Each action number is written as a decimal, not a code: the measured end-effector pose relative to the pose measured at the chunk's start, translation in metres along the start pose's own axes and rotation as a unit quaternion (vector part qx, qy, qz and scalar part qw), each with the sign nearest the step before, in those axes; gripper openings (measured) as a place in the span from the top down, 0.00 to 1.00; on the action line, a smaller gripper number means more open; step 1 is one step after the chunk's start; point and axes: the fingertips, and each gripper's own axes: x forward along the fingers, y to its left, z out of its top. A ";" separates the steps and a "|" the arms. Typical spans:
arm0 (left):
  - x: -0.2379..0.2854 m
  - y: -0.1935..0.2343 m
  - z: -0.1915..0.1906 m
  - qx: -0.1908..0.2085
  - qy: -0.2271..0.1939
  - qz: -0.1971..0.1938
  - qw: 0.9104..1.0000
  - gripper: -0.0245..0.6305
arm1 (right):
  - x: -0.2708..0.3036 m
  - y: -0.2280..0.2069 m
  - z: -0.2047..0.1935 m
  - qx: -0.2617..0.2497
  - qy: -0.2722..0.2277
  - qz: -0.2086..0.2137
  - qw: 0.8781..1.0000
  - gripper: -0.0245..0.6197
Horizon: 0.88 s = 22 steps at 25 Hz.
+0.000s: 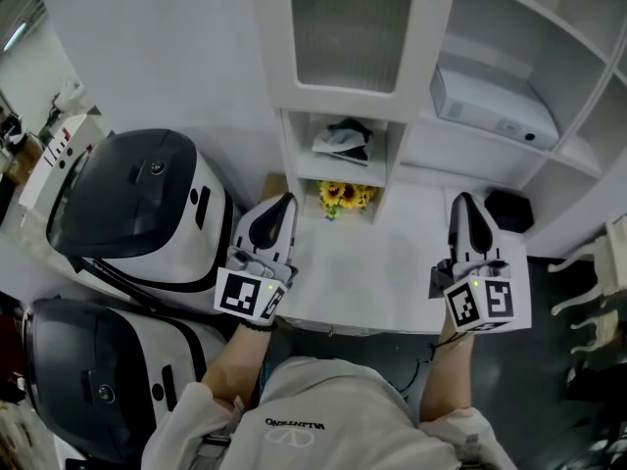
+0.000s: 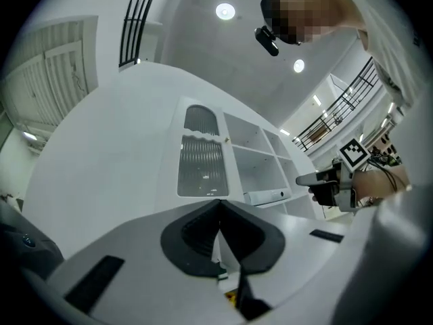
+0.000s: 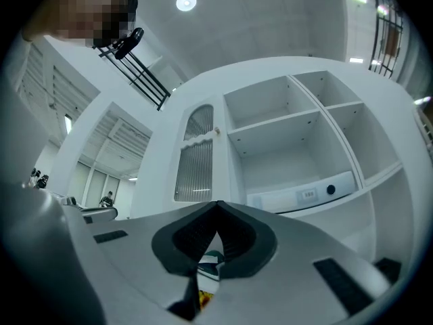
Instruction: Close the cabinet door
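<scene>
The white cabinet door (image 1: 353, 27) with its ribbed glass pane lies flush with the cabinet front, up at the top middle of the head view. It also shows in the left gripper view as the door (image 2: 201, 164) and in the right gripper view as the door (image 3: 195, 158), with a small knob on its right edge. My left gripper (image 1: 284, 204) hangs low over the white counter (image 1: 392, 282), well below the door, shut and empty. My right gripper (image 1: 462, 204) is level with it further right, also shut with nothing in it. Neither gripper touches the cabinet.
Open shelves to the door's right hold a white device (image 1: 490, 106). In the niche under the door lies a folded cloth (image 1: 343, 140), with yellow flowers (image 1: 343, 196) below it. Two black-and-white appliances (image 1: 147, 204) stand at the left. A black object (image 1: 509, 211) sits on the counter's right.
</scene>
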 end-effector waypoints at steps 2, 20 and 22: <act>-0.005 0.001 -0.001 -0.003 0.002 0.005 1.000 0.96 | -0.003 0.000 -0.001 0.000 0.000 0.000 1.000 0.95; -0.022 0.006 -0.009 -0.027 0.010 0.017 0.999 0.96 | -0.011 0.002 -0.010 0.009 0.009 0.001 1.000 0.95; -0.023 0.006 -0.010 -0.029 0.011 0.017 0.999 0.96 | -0.012 0.002 -0.009 0.010 0.007 0.000 1.000 0.95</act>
